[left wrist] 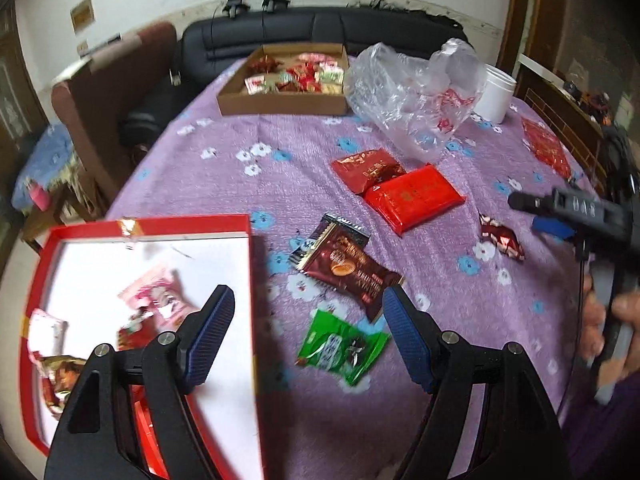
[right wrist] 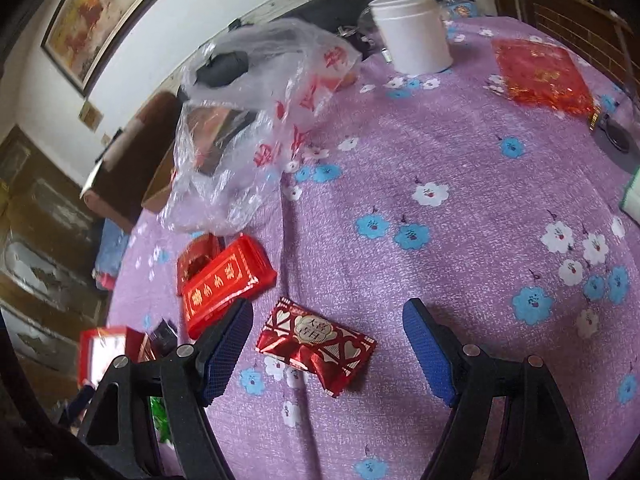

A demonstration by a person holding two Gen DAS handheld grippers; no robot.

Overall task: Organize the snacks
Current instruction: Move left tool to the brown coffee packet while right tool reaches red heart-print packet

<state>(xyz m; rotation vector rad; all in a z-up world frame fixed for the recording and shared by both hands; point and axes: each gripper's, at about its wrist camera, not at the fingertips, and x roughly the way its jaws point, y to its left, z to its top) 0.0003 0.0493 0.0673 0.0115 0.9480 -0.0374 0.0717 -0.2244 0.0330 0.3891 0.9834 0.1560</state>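
two red packs [left wrist: 414,198], one brown snack [left wrist: 348,266], one green snack [left wrist: 340,346], one cup [left wrist: 496,94].

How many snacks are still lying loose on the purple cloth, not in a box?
5: a green one nearest, a brown one behind it, two red ones overlapping, and a heart-patterned one to the right. More may be hidden.

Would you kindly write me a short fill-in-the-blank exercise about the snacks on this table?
1. The snack lying between the left gripper fingers has a ____ wrapper.
2. The red box has a ____ inner floor.
3. The white cup stands beside a clear plastic ____.
4. The heart-patterned packet lies between the open fingers of the ____ gripper.

Missing words: green; white; bag; right
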